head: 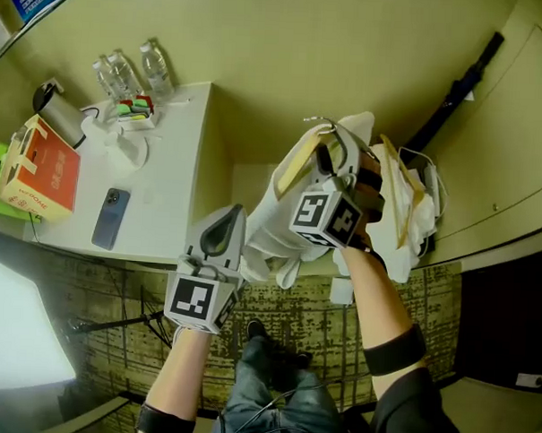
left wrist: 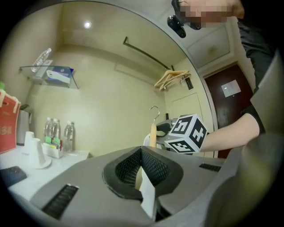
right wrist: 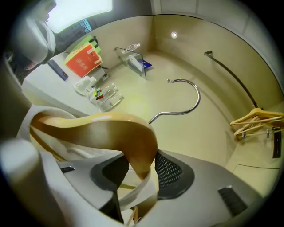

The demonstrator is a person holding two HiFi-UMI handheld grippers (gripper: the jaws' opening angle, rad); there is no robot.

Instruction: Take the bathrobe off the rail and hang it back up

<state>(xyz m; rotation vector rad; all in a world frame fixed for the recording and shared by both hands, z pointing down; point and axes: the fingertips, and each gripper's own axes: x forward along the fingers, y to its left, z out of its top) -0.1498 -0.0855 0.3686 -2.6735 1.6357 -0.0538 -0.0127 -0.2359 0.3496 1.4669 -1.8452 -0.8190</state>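
The white bathrobe (head: 275, 222) hangs on a wooden hanger (head: 299, 158) with a metal hook (right wrist: 191, 94), held low in front of the wall and off the rail (right wrist: 230, 73). My right gripper (head: 332, 169) is shut on the hanger (right wrist: 102, 133), whose curved shoulder is squeezed between the pads. My left gripper (head: 226, 223), to the left and slightly lower, is shut on a strip of the bathrobe's white cloth (left wrist: 147, 191). In the left gripper view the hanger (left wrist: 153, 133) stands upright next to the right gripper (left wrist: 167, 128), well below the rail (left wrist: 146, 52).
Spare wooden hangers (right wrist: 257, 120) hang on the rail's right end. A white desk (head: 169, 193) on the left carries water bottles (head: 134, 70), a kettle (head: 58, 112), an orange box (head: 40, 170) and a phone (head: 110, 218). A dark pole (head: 456, 94) leans at the upper right. Patterned carpet lies below.
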